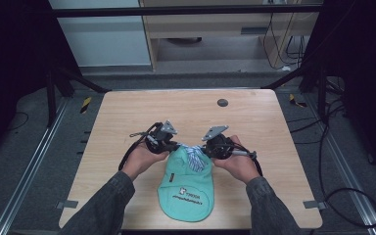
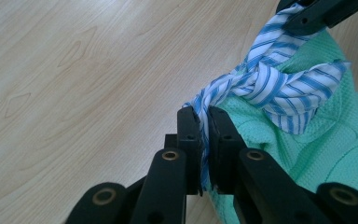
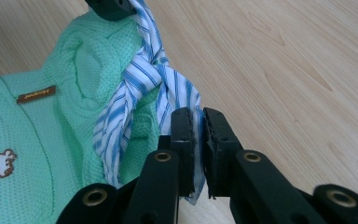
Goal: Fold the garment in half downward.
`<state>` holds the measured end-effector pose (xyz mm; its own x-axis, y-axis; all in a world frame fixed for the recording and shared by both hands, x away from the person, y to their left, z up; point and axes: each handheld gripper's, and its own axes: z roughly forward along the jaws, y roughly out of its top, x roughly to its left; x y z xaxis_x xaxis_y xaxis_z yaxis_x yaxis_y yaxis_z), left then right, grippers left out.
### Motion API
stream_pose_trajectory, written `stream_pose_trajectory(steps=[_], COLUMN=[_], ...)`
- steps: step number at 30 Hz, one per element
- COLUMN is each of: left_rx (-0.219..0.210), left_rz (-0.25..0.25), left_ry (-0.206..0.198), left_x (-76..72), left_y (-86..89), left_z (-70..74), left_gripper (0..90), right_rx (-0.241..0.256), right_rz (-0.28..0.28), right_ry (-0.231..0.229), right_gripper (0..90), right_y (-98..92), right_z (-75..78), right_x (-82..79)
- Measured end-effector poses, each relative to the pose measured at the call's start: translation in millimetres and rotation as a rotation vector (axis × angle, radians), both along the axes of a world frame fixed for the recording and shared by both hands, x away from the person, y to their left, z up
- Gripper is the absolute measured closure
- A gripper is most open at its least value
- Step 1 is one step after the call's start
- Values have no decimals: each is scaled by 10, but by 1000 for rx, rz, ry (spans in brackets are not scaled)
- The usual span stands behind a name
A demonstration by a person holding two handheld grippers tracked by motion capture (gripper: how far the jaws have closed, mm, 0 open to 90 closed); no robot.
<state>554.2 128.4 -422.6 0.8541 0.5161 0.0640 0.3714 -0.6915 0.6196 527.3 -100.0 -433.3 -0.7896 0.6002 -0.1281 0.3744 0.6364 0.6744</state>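
Garment of mint-green knit lies flat on the table, low in the centre of the high view, with printed lettering and a small figure on its near half. In the right gripper view the same cloth takes the left side of the frame and carries a small brown label at upper left. A blue-and-white striped tie sits at the garment's far end, knotted once; in the left gripper view the knot lies right of centre, with one end hanging over the green cloth and the other two running off to the jaws.

The left gripper is clamped on one striped end, its jaws pressed together with the fabric pinched between them, bottom centre of its own view. The right gripper is likewise closed on the other striped end, the cloth showing in the narrow slit between its jaws. In the high view both grippers flank the knot, just left and right of it, each held in a hand with a grey sleeve coming up from the bottom edge.

A small dark round disc lies on the table's far side, well apart from the garment.
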Motion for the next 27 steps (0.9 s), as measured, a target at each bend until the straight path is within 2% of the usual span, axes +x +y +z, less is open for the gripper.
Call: stream_pose_trajectory(steps=[6,10,13,22,27], left_rx=[9,-1,10,4,0], left_rz=[-16,-21,-27,-10,-10], left_ry=[-14,-20,-35,-65,-69], left_x=[3,-7,-39,-131,-106], left_y=[9,46,50,122,157], left_z=[61,121,163,243,280], left_gripper=[847,846,847,847,847], right_rx=[-15,-22,-34,-44,-46], right_rz=[23,39,51,60,65], right_ry=[-6,-26,-41,-69,-80], right_gripper=[832,832,832,832,832], right_y=[-1,6,24,95,128], right_z=[57,163,211,308,354], right_x=[43,43,16,-43,-24])
